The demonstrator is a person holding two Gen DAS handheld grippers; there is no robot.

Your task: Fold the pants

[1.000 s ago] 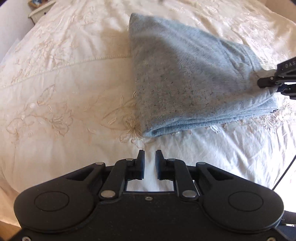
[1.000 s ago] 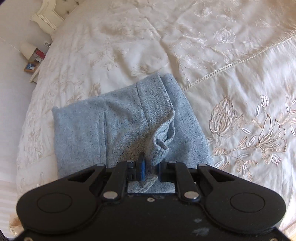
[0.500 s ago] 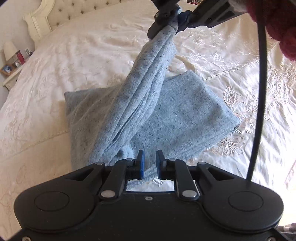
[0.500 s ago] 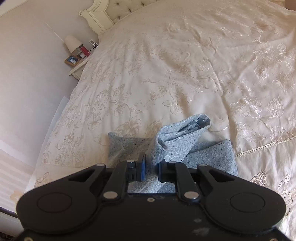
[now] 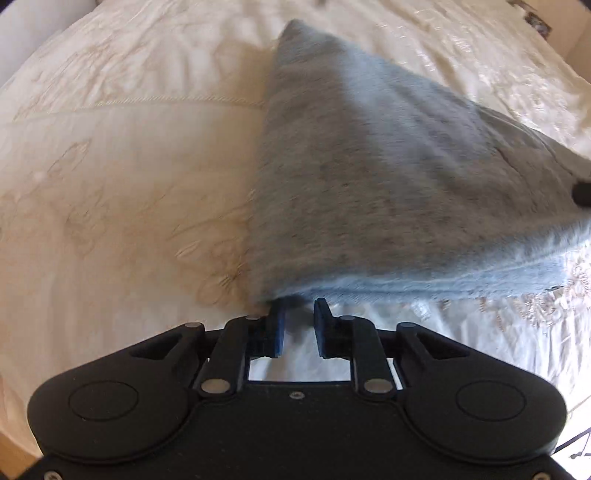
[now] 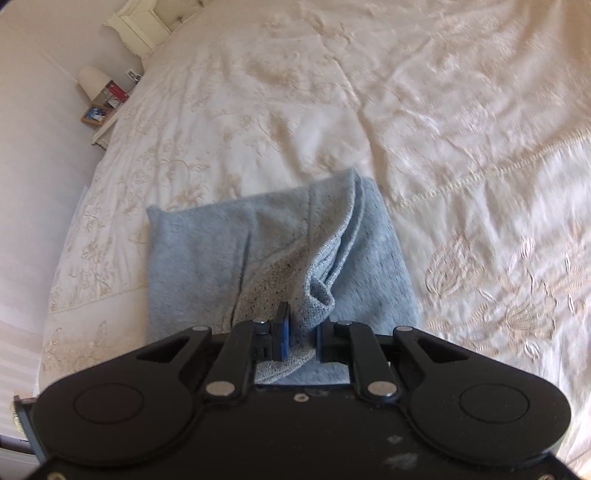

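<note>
The light blue-grey pants lie folded into a thick pad on the cream embroidered bedspread. My left gripper sits just in front of the pad's near corner, its jaws a narrow gap apart with nothing between them. My right gripper is shut on a bunched fold of the pants, holding that fold a little above the rest of the pad. A dark tip of the right gripper shows at the right edge of the left wrist view.
The bedspread spreads wide around the pants. A nightstand with a lamp and small items stands at the far left beside the white headboard. The bed's edge runs along the left.
The right gripper had lifted a long fold of the pants high, and has now come back down over the pad. The left gripper has moved close to the pad's near corner.
</note>
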